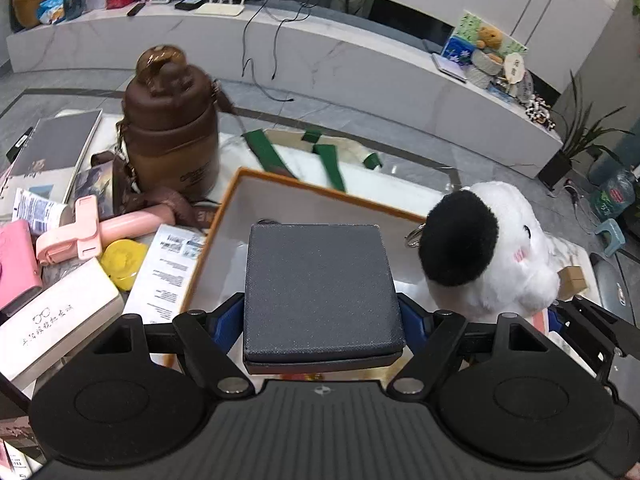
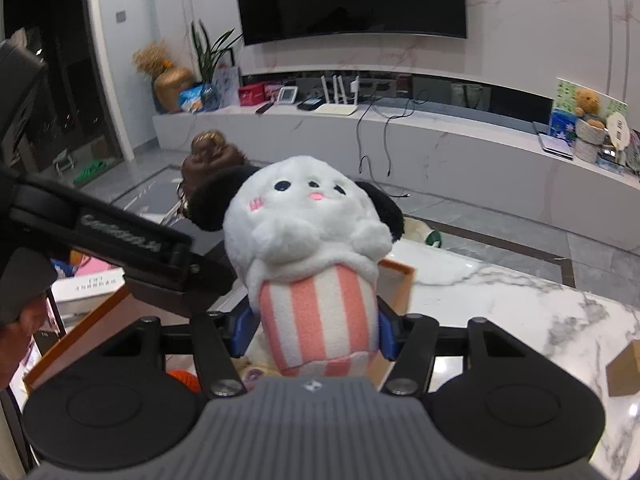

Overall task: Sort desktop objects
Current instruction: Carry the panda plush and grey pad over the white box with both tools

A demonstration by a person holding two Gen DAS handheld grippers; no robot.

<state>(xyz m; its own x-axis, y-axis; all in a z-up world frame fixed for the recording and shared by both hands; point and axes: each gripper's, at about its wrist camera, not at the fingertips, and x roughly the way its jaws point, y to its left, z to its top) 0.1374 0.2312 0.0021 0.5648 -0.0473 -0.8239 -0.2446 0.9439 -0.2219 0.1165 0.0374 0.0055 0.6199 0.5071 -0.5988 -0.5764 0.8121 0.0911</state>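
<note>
I am seeing open floor inside the orange-rimmed tray (image 1: 224,216) beyond the grey case (image 1: 320,292). To the left, the flask (image 1: 172,136), pink fan (image 1: 104,228), yellow disc (image 1: 122,262) and white box (image 1: 56,316) are crowding the approach. To the right, the plush (image 1: 492,248) is blocking the tray's edge. Bare marble (image 2: 520,312) is lying open right of the plush (image 2: 312,248), apart from a cardboard box (image 2: 624,368).

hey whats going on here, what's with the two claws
A person is sorting desk clutter with a claw in each hand. The left claw is shut on a dark grey case, held over the orange-rimmed box. The right claw grips a white plush toy by its pink-striped base, beside that box. A brown bottle and other items sit on the marble table.
</note>
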